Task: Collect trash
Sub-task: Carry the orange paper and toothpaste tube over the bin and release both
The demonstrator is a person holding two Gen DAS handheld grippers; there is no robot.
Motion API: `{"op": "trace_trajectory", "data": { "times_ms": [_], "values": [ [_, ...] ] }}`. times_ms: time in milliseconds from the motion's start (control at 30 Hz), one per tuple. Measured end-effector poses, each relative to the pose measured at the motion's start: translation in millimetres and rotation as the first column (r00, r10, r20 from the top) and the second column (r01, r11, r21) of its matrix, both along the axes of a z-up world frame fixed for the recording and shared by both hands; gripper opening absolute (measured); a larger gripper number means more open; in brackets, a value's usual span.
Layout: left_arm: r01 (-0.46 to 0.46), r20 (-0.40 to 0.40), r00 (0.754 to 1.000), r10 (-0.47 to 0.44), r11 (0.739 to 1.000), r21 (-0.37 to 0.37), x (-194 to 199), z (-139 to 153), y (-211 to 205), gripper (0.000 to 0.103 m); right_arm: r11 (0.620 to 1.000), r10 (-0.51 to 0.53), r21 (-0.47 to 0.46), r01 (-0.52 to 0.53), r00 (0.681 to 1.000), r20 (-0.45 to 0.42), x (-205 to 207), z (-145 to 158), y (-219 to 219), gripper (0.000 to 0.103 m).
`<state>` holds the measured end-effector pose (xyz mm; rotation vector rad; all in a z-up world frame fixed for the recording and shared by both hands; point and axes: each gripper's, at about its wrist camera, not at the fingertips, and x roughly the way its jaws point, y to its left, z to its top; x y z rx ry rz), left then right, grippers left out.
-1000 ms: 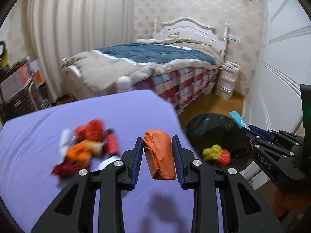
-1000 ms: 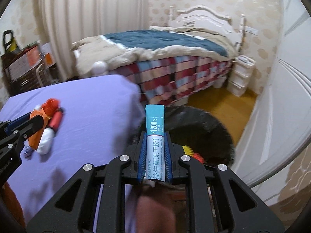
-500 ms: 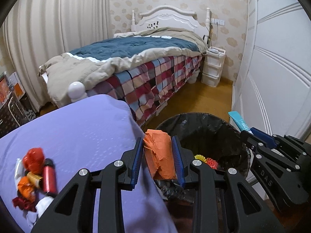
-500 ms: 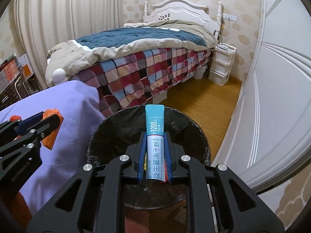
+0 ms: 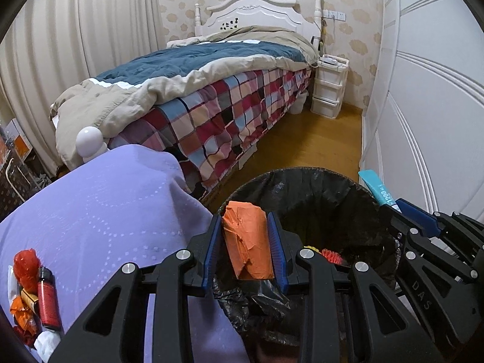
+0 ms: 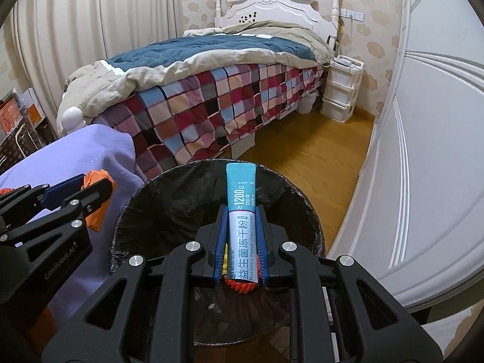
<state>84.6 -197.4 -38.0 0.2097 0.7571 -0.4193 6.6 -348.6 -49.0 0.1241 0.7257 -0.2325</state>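
Two claws (image 5: 245, 251) (image 6: 241, 243), one bin (image 6: 181, 199), two wrappers

Crinkled orange paper wad (image 5: 248, 243); glossy printed foil sachet (image 6: 242, 227); shiny black plastic bin liner (image 6: 181, 199); matt lilac cloth (image 5: 106, 211).

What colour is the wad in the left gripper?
Orange wad, clearest in the left wrist view, clamped in the left gripper.
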Motion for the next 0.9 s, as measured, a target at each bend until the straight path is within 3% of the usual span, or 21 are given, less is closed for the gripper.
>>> {"op": "trace_trajectory", "data": {
  "times_ms": [267, 333, 367, 533, 900],
  "values": [
    [0.0, -0.008, 1.0, 0.0, 1.0, 0.008, 3, -2, -3, 0.034, 1.0, -0.005, 0.012, 0.005, 1.0, -0.008, 5, -6, -5, 0.019],
    [-0.003, -0.005, 1.0, 0.003, 1.0, 0.01, 3, -2, -4, 0.045, 1.0, -0.006, 0.014, 0.006, 1.0, -0.008, 5, -7, -6, 0.022],
    [-0.008, 0.001, 1.0, 0.008, 1.0, 0.006, 3, -2, -3, 0.054, 1.0, -0.007, 0.012, 0.008, 1.0, -0.008, 6, -7, -6, 0.029],
    [-0.017, 0.021, 1.0, 0.017, 1.0, -0.003, 1, 2, 0, 0.07, 1.0, -0.028, 0.006, 0.028, 1.0, -0.002, 5, -7, -8, 0.034],
    [-0.061, 0.042, 0.997, 0.061, 0.998, -0.008, -7, 14, 16, 0.077, 0.999, -0.042, -0.003, 0.042, 0.999, 0.009, -2, 0, -4, 0.052]
  ]
}}
